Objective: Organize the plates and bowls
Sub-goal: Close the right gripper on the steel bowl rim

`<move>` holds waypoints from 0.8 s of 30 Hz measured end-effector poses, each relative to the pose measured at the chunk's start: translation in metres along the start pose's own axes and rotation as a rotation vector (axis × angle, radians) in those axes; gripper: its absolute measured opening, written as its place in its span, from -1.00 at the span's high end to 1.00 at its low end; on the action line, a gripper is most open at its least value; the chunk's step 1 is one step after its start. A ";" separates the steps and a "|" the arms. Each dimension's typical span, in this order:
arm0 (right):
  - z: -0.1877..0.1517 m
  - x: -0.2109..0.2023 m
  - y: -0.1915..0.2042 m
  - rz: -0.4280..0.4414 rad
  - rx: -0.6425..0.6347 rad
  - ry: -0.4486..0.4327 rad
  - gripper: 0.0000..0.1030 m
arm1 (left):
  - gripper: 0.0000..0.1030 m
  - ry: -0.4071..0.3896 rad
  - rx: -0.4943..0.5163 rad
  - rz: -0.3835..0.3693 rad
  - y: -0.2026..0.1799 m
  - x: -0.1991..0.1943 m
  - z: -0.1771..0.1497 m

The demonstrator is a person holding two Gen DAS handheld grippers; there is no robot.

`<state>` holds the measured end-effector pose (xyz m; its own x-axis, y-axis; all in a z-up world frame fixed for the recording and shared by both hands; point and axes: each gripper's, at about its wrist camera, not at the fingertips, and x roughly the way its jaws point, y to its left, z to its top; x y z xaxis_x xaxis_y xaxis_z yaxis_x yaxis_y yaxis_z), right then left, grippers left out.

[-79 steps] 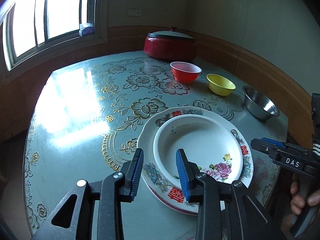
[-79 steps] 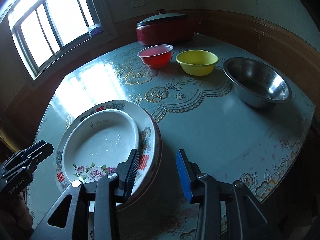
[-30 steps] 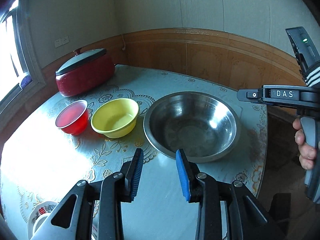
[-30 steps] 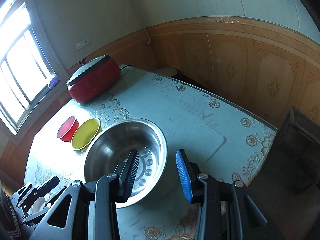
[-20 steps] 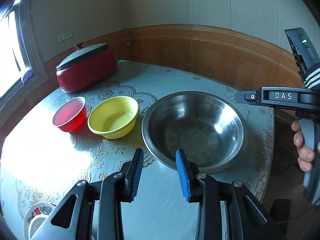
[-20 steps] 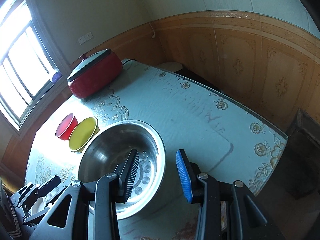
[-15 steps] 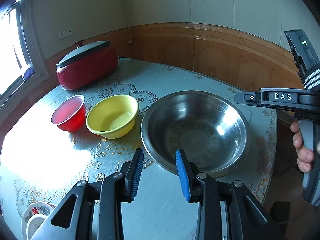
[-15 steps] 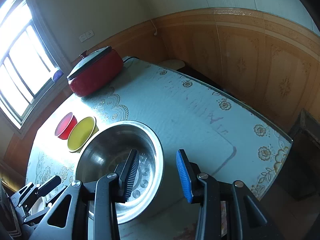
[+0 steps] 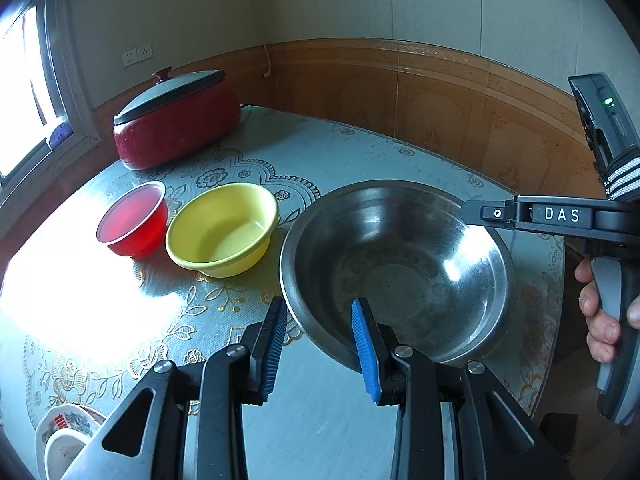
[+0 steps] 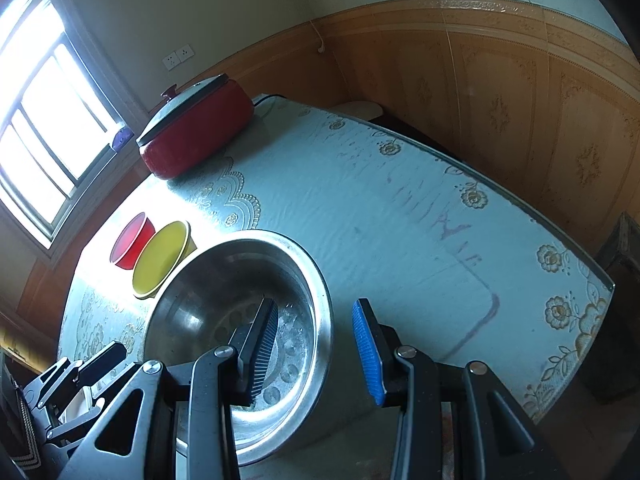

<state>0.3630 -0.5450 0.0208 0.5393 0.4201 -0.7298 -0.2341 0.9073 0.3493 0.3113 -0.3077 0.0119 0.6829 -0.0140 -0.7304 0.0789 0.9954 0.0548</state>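
A large steel bowl (image 9: 400,272) (image 10: 208,300) stands on the flowered table. My left gripper (image 9: 319,320) is open over its near left rim, with one blue pad inside the bowl and the other outside. My right gripper (image 10: 314,320) is open over the bowl's right rim in the same way. Neither pair of pads presses the metal. A yellow bowl (image 9: 222,228) (image 10: 160,258) and a red bowl (image 9: 134,226) (image 10: 130,240) sit side by side to the left. Stacked flowered plates (image 9: 60,432) show at the bottom left.
A red lidded pot (image 9: 176,120) (image 10: 196,132) stands at the back by the window. Wood wall panels run behind the table. The table's edge (image 10: 560,240) curves close on the right. A hand (image 9: 600,320) holds the right tool's grip.
Both grippers have left the plate stack and swung over to the steel bowl. Over the last second they sank closer, so that its rim now lies between each pair of fingers.
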 end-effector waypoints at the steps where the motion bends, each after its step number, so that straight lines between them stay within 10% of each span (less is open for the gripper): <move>1: 0.000 0.002 0.000 0.003 -0.001 0.003 0.25 | 0.33 0.001 -0.006 -0.006 0.001 0.001 0.001; 17: -0.001 0.017 -0.009 0.055 0.014 0.045 0.25 | 0.33 0.041 -0.252 -0.144 0.047 0.020 0.000; 24: -0.010 0.019 0.002 -0.018 -0.053 0.046 0.78 | 0.56 0.066 -0.230 -0.162 0.034 0.028 -0.002</move>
<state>0.3644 -0.5344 0.0015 0.5065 0.4034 -0.7620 -0.2685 0.9136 0.3053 0.3322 -0.2739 -0.0082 0.6257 -0.1760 -0.7600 0.0111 0.9761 -0.2169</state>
